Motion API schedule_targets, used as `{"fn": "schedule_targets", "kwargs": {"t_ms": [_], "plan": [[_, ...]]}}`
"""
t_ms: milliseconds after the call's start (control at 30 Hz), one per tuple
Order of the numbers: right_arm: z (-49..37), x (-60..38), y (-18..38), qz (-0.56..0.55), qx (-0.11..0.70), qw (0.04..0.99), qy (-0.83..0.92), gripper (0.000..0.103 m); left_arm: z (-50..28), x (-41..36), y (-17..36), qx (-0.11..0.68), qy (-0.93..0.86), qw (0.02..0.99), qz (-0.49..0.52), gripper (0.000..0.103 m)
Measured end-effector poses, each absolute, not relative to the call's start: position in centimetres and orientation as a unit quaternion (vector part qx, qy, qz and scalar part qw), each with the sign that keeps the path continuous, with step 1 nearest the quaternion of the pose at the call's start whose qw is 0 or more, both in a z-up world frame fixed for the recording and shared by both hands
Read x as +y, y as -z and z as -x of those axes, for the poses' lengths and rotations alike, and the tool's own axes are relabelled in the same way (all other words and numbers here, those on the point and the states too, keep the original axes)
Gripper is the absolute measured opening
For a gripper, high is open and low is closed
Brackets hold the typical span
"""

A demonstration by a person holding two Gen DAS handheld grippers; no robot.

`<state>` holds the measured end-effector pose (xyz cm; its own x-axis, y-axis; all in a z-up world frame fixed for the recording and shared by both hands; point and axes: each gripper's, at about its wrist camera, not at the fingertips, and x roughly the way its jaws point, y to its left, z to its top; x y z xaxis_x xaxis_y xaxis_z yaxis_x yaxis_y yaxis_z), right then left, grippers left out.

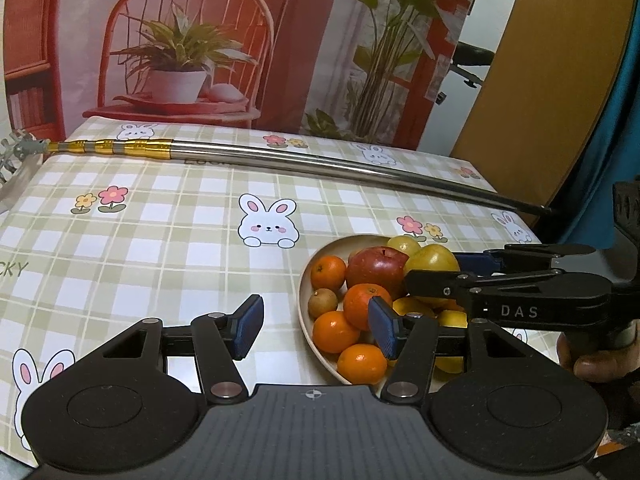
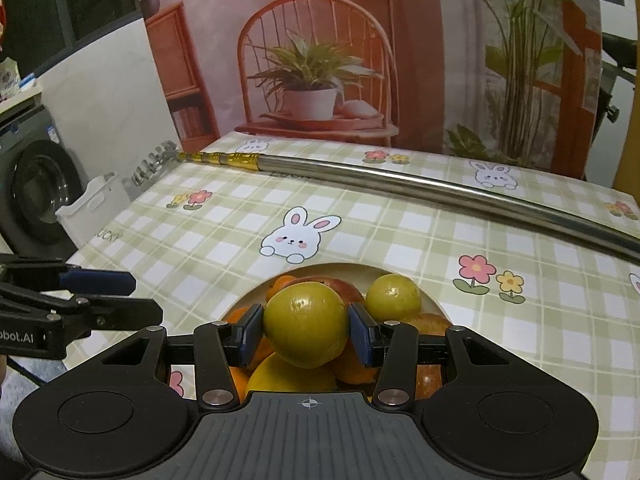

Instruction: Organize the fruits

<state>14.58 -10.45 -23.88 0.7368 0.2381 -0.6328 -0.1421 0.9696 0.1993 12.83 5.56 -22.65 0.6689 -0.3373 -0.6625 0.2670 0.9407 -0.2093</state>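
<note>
Fruits are shown heaped in a shallow cream plate at the near right part of the surface, which is covered by a checked cloth printed with rabbits and flowers. The right tongs are clamped on a yellow-green apple, with one blue pad pressed against each side at about its widest part, a hold judged to keep the round fruit from rolling out. This apple sits at the top of the pile, above oranges and a red apple, so that it can be taken without the others being disturbed. A second yellow-green fruit rests just beside it toward the far rim. The left tongs are held apart and empty at the plate's left edge, with the right pad in front of an orange and a small brown fruit nearby; whether they wait or prepare a grasp cannot be told. A long metal pole with a gold-banded end lies across the far edge of the surface, well apart from the plate. The step in hand is judged to be the lifting of the apple for sorting.
</note>
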Motion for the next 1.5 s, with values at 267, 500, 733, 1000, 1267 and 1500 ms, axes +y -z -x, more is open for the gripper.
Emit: {"fn": "schedule_targets", "kwargs": {"t_ms": [267,500,733,1000,1267,1500], "plan": [[-14.7,-10.2,23.9,-0.066,0.350,0.928,-0.105,0.044,-12.8,5.6,22.7,0.374,0.164,0.911,0.048,0.060],[-14.4,-10.4,23.9,-0.076,0.349,0.929,-0.096,0.049,-12.8,5.6,22.7,0.376,0.164,0.911,0.048,0.060],[-13.4,-10.9,23.2,-0.087,0.339,0.933,-0.080,0.061,-12.7,5.6,22.6,0.372,0.161,0.913,0.046,0.062],[-11.5,-12.3,21.0,-0.106,0.307,0.945,-0.043,0.084,-12.5,5.5,20.9,0.346,0.156,0.924,0.033,0.076],[-9.4,-14.1,17.8,-0.130,0.273,0.953,-0.027,0.103,-12.1,5.6,17.7,0.308,0.156,0.938,0.025,0.099],[-7.2,-15.0,13.7,-0.136,0.235,0.962,-0.011,0.103,-10.6,5.5,13.1,0.257,0.152,0.954,0.001,0.099]]}}
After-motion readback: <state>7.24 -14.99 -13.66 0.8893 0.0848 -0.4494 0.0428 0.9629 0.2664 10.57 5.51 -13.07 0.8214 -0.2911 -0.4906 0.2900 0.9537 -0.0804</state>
